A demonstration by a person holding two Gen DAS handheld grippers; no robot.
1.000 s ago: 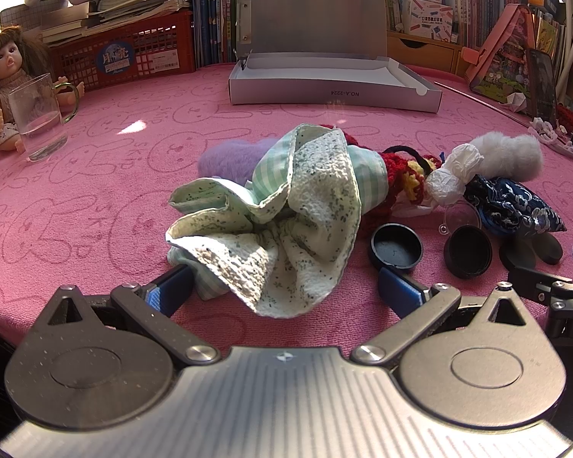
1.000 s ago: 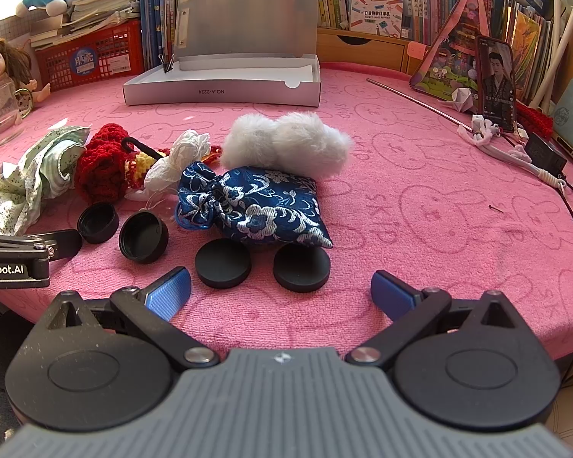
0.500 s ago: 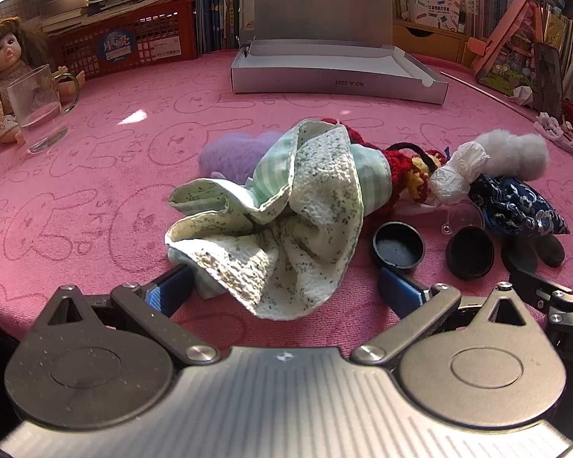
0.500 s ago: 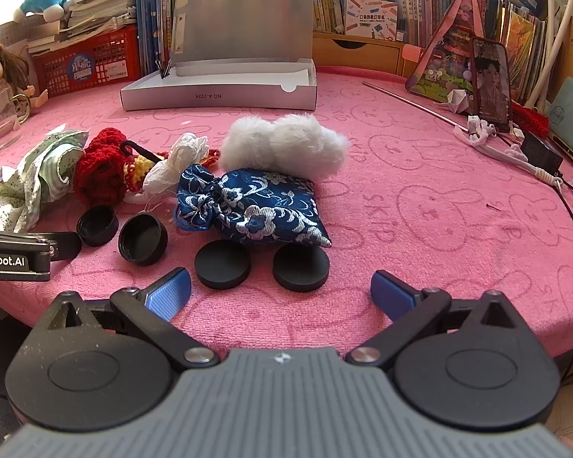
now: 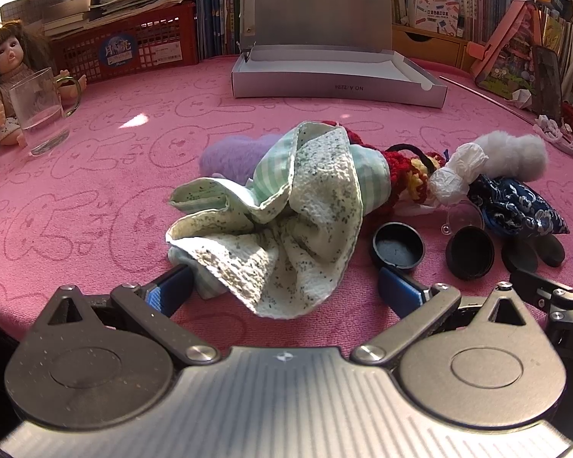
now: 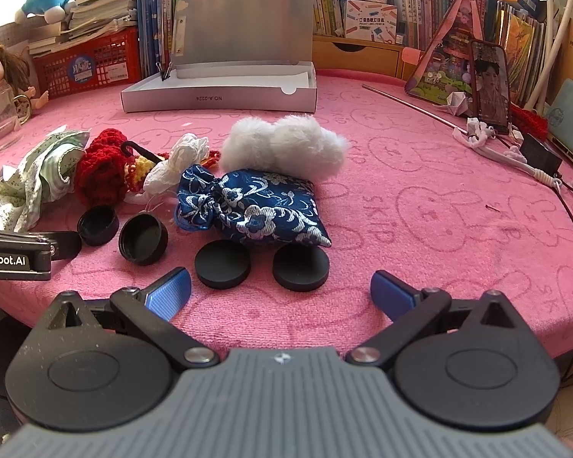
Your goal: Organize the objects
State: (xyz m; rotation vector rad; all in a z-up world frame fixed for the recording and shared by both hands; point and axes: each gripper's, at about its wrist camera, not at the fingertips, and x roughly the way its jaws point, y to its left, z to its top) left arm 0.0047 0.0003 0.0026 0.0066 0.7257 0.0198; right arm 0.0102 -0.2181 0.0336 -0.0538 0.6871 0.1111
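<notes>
A crumpled green speckled cloth (image 5: 286,217) lies on the pink table cover, right in front of my open, empty left gripper (image 5: 284,292). It also shows in the right wrist view (image 6: 38,175). Beside it lie a red knitted piece (image 6: 103,168), white crumpled paper (image 6: 179,160), a blue floral pouch (image 6: 252,206), a white fluffy pompom (image 6: 286,145) and several black lids (image 6: 223,263). My right gripper (image 6: 279,294) is open and empty, just short of two flat lids. An open grey box (image 6: 217,91) stands at the back.
A glass mug (image 5: 42,110) and a doll (image 5: 4,72) stand at the far left. A red basket (image 5: 126,49), books and a phone (image 6: 491,84) line the back. A thin rod and a cord (image 6: 515,156) lie at the right.
Both grippers have tilted or drawn back a little, so the scene sits slightly lower in view. No object has moved and both grippers stay open.
</notes>
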